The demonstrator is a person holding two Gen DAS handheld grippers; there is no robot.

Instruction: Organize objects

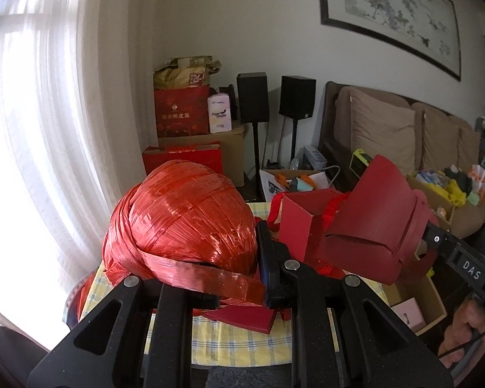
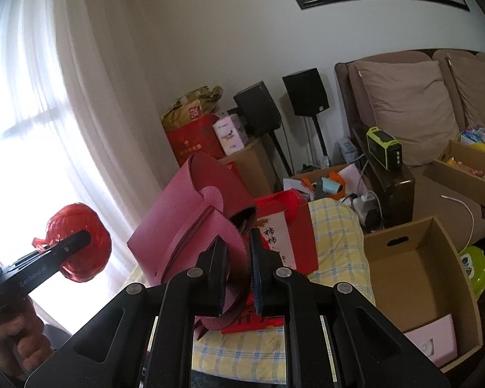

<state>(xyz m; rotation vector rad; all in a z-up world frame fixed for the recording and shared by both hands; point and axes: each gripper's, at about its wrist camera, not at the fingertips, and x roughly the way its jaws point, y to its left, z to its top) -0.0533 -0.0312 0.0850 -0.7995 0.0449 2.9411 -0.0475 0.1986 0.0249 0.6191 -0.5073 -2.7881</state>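
Note:
A large ball of red plastic string (image 1: 184,216) fills the left wrist view, lifted above the table. My left gripper (image 1: 236,258) is shut on it, with a loose red strand lying across the jaws. In the right wrist view the ball of string (image 2: 90,226) hangs at the left against the curtain. My right gripper (image 2: 239,242) is shut on the strap of a red-pink handbag (image 2: 184,226), which hangs tilted above the table. From the left wrist the handbag (image 1: 371,223) shows at the right, with the right gripper (image 1: 433,236) behind it.
A red gift bag (image 2: 287,226) with Chinese writing stands on the yellow checked tablecloth (image 2: 336,236). An open cardboard box (image 2: 417,274) with a pink item sits at the right. Speakers (image 2: 304,97), stacked red boxes (image 1: 181,116) and a cluttered sofa (image 2: 410,106) stand behind.

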